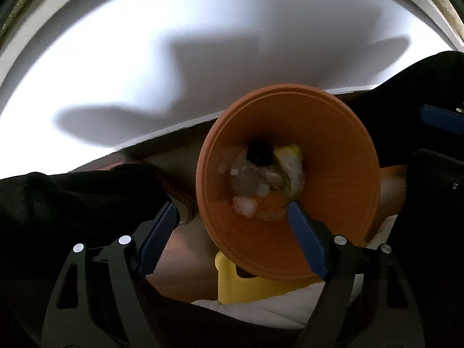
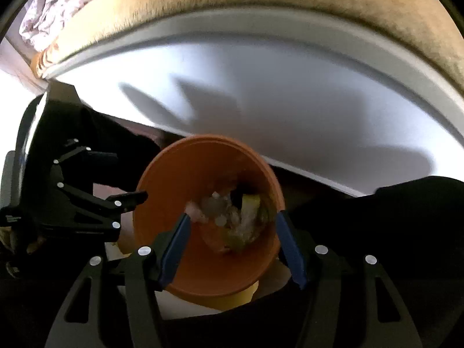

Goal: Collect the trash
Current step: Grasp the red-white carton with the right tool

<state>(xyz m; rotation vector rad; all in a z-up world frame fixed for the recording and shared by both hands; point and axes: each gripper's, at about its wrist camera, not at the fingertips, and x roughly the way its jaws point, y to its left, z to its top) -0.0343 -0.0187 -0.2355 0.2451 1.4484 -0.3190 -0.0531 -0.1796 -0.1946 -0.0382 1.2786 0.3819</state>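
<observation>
While both tools point steeply down, an orange bucket (image 1: 290, 185) sits below them, its round mouth facing up and its bottom littered with trash (image 1: 269, 179): white crumpled scraps, a yellow-green piece and something dark.

The left tool (image 1: 232, 223) stands spread. Its right blue pad crosses over the bucket's near rim, while the left pad hangs outside the rim on the left, and neither presses on anything. The right tool (image 2: 232, 229) is spread too (less widely, it seems). Its left pad hangs over the inside of the bucket and its right pad sits just at the right rim, nothing pinched between them. In the right wrist view the left tool shows at the left, its fingertip close to the bucket's left rim.

The bucket rests on or against a yellow object (image 1: 235, 281), only partly seen under its near edge. Behind the bucket runs the edge of a white table (image 1: 174, 58), bare and bright apart from the tools' shadows, with open room across it. Beyond its far edge lies a beige carpet (image 2: 261, 3). Dark cloth (image 1: 72, 197) crowds both sides of the bucket.
</observation>
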